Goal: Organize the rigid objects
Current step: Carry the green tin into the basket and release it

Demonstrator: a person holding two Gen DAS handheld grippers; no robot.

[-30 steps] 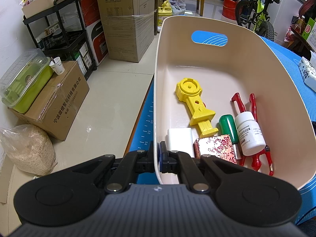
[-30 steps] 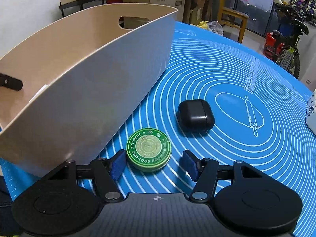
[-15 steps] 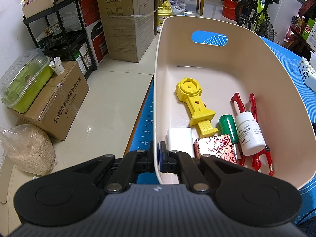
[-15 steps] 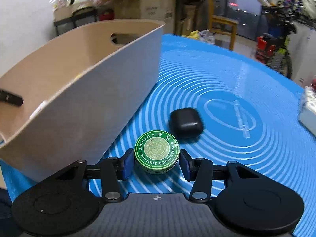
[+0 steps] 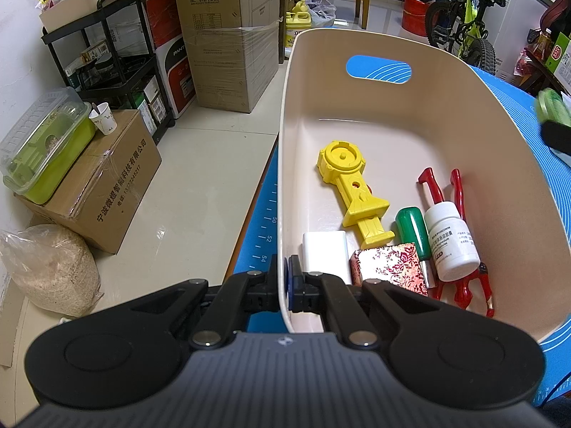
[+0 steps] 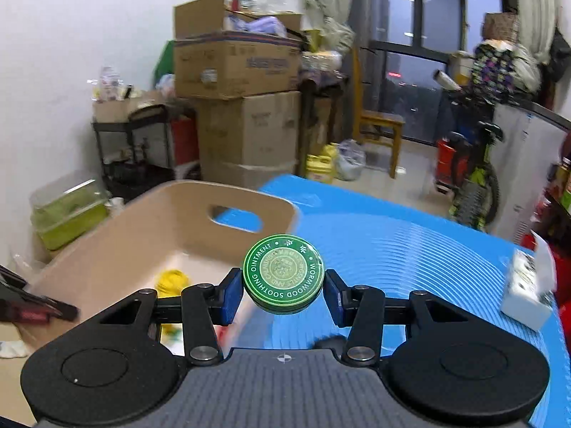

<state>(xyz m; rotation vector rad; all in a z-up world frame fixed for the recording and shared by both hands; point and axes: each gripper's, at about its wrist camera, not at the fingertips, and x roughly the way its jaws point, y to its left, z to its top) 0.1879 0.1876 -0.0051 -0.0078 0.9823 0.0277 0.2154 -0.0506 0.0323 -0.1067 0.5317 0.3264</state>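
My right gripper (image 6: 283, 290) is shut on a round green ointment tin (image 6: 283, 278) and holds it in the air above the blue mat (image 6: 410, 249), just right of the beige bin (image 6: 117, 249). In the left wrist view the tin (image 5: 551, 107) shows blurred at the far right, beyond the bin's wall. My left gripper (image 5: 286, 281) is shut on the near left rim of the bin (image 5: 285, 142). Inside lie a yellow toy (image 5: 353, 192), a white block (image 5: 324, 256), a patterned box (image 5: 389, 262), a green-handled screwdriver (image 5: 412, 230), a white bottle (image 5: 451, 246) and red pliers (image 5: 460, 196).
A white box (image 6: 528, 285) lies on the mat at the right. Beyond the table stand stacked cardboard boxes (image 6: 246, 114), a black shelf rack (image 5: 103, 64), a wooden chair (image 6: 378, 135) and a bicycle (image 5: 464, 21). A green lidded container (image 5: 43, 149) rests on a carton.
The right gripper closed on the green tin and lifted it off the mat; the black case left its view. The left gripper and the bin stayed put.
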